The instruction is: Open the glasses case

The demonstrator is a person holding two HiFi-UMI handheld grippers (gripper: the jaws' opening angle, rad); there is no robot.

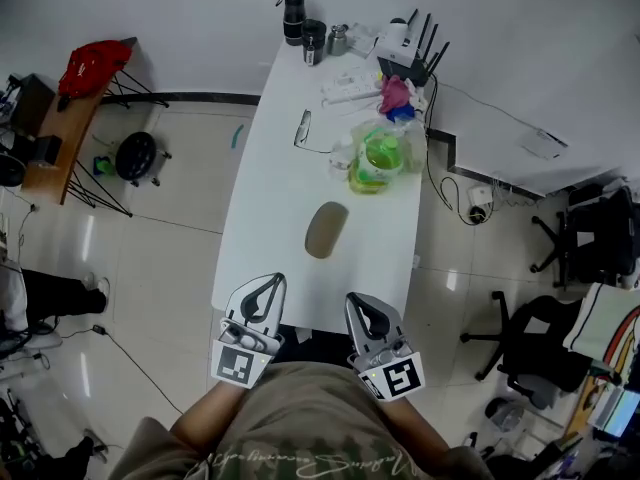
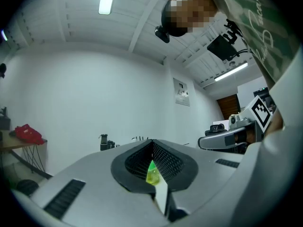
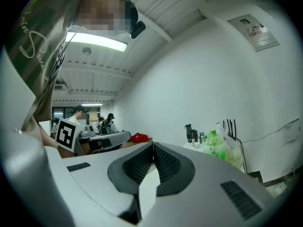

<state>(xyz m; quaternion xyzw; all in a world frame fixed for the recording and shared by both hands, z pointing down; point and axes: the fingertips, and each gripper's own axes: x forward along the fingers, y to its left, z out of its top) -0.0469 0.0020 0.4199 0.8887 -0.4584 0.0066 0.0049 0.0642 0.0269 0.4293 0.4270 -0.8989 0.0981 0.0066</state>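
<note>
A tan oval glasses case [image 1: 325, 230] lies closed on the long white table [image 1: 270, 198], near its middle. A pair of glasses [image 1: 303, 128] rests farther back on the table. My left gripper [image 1: 272, 280] hovers at the table's near edge, shut with nothing in it. My right gripper [image 1: 354, 300] is beside it, also shut and empty. Both point level toward the far end, well short of the case. In the left gripper view the shut jaws meet at the tip [image 2: 152, 141]; the right gripper view shows the same [image 3: 152, 144].
At the table's far end stand a green bottle in a plastic bag [image 1: 380, 156], a pink cloth [image 1: 394, 94], a router [image 1: 408, 52], dark flasks [image 1: 293, 18] and a power strip [image 1: 350, 88]. A side table with a red bag [image 1: 90, 66] stands left; office chairs [image 1: 580, 238] right.
</note>
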